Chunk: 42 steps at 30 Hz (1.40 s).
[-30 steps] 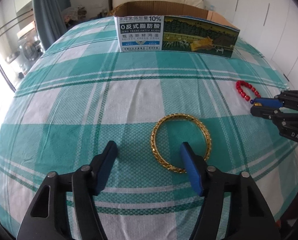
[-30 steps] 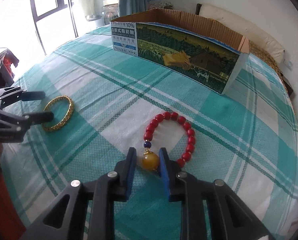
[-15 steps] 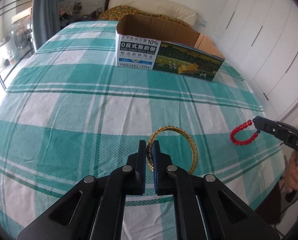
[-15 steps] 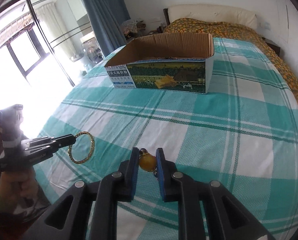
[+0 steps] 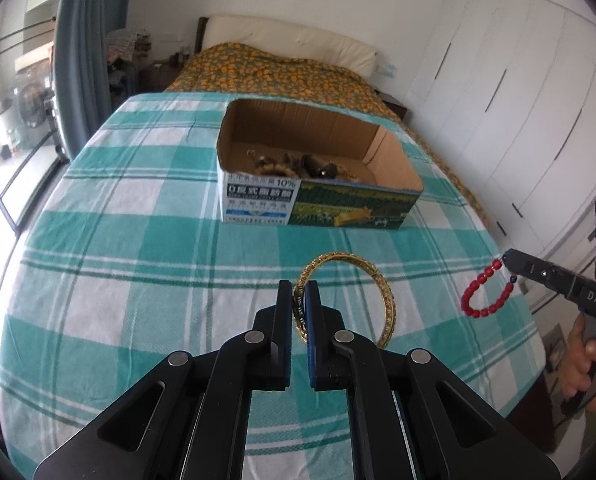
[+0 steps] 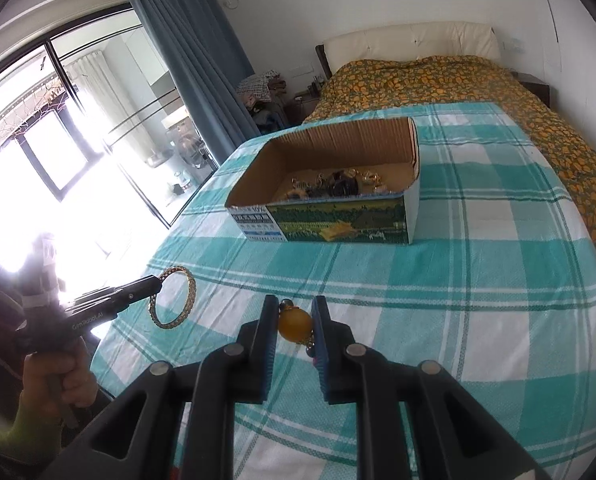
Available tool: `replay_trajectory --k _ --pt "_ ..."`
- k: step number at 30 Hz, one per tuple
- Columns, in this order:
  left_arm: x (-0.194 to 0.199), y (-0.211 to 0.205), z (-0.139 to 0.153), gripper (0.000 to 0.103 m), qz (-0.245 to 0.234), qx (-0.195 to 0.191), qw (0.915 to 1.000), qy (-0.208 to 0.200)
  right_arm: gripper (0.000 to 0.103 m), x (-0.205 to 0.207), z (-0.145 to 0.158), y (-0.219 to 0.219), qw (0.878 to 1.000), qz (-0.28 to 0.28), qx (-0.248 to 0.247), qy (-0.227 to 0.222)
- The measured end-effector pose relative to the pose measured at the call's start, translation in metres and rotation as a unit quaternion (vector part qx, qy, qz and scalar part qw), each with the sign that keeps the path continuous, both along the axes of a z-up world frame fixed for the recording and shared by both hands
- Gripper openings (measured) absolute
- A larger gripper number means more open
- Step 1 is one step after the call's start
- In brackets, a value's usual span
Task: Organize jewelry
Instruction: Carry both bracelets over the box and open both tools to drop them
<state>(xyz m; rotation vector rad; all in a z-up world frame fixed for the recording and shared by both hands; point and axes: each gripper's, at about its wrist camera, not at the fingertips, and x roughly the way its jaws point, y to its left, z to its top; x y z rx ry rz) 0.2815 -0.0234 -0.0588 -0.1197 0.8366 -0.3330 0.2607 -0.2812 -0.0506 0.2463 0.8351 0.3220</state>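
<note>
With the left gripper pinching the gold bangle and the right gripper clamping the bead bracelet's amber bead (red loop dangling), carry both level over the cardboard box before releasing.

Each fisheye camera sits just behind its own black jaws and looks forward and downward along them across the bed with the teal-and-white checked cover. The left wrist view faces the open cardboard box with printed sides, white wardrobe doors at its right edge. The right wrist view faces the same box from farther right, the window and blue curtain on its left. Both views share the box, the checked cover and the orange-patterned bedspread, and each catches the other gripper at its edge.
</note>
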Motion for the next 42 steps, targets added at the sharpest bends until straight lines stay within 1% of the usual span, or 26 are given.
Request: replay_trajectory --k 5,7,10,13,17,20,24,28,32,33,34,35,36,37,38,40,41,42 --pt "0.04 -0.005 0.033 0.004 -0.001 0.016 0.9994 -0.032 0.017 0.038 0.03 -0.001 0.999 -0.007 -0.018 -0.025" --pt "0.06 -0.006 0.04 0.004 0.002 0.024 0.999 -0.037 0.017 0.055 0.04 0.001 0.999 -0.008 -0.031 -0.036" --pt "0.097 -0.007 0.043 0.004 0.008 0.024 0.9992 -0.031 0.017 0.088 0.051 0.001 0.998 -0.011 -0.043 -0.044" --pt "0.134 -0.013 0.038 0.004 0.014 0.038 0.9989 -0.025 0.017 0.128 0.053 0.001 0.996 -0.019 -0.068 -0.046" --pt "0.177 -0.022 0.022 0.004 0.019 0.051 0.9985 -0.009 0.017 0.182 0.039 -0.002 0.995 -0.028 -0.093 -0.027" --pt "0.202 -0.029 0.008 0.004 0.021 0.058 0.9981 0.005 0.017 0.221 0.02 -0.006 0.992 -0.034 -0.117 -0.012" --pt "0.23 -0.038 -0.013 0.004 0.02 0.067 0.9973 0.025 0.017 0.262 -0.005 -0.014 0.987 -0.049 -0.153 0.007" --pt "0.248 -0.046 -0.031 0.004 0.019 0.073 0.9964 0.041 0.017 0.291 -0.025 -0.018 0.982 -0.06 -0.175 0.024" --pt "0.255 -0.054 -0.041 0.006 0.016 0.084 0.9954 0.043 0.018 0.309 -0.041 -0.013 0.978 -0.062 -0.197 0.024" --pt "0.255 -0.055 -0.041 0.008 0.018 0.089 0.995 0.041 0.022 0.312 -0.044 -0.012 0.978 -0.061 -0.198 0.022" --pt "0.254 -0.056 -0.041 0.018 0.019 0.094 0.9946 0.04 0.026 0.313 -0.045 -0.01 0.979 -0.059 -0.194 0.019" --pt "0.252 -0.055 -0.041 0.04 0.02 0.095 0.9946 0.037 0.029 0.312 -0.046 -0.01 0.981 -0.059 -0.184 0.016" --pt "0.248 -0.055 -0.038 0.052 0.023 0.095 0.9947 0.031 0.029 0.31 -0.045 -0.012 0.983 -0.063 -0.173 0.013" --pt "0.245 -0.055 -0.036 0.072 0.026 0.098 0.9946 0.022 0.029 0.306 -0.043 -0.013 0.985 -0.068 -0.159 0.009" --pt "0.24 -0.055 -0.032 0.08 0.029 0.104 0.9941 0.01 0.029 0.303 -0.04 -0.014 0.986 -0.071 -0.15 0.006" --pt "0.23 -0.057 -0.024 0.083 0.025 0.115 0.993 -0.009 0.031 0.293 -0.034 -0.015 0.987 -0.077 -0.142 0.001" --pt "0.225 -0.058 -0.019 0.089 0.023 0.12 0.9924 -0.013 0.04 0.286 -0.029 -0.015 0.987 -0.079 -0.138 -0.002" --pt "0.219 -0.06 -0.014 0.093 0.025 0.125 0.9916 -0.02 0.053 0.279 -0.024 -0.014 0.987 -0.083 -0.136 -0.004"
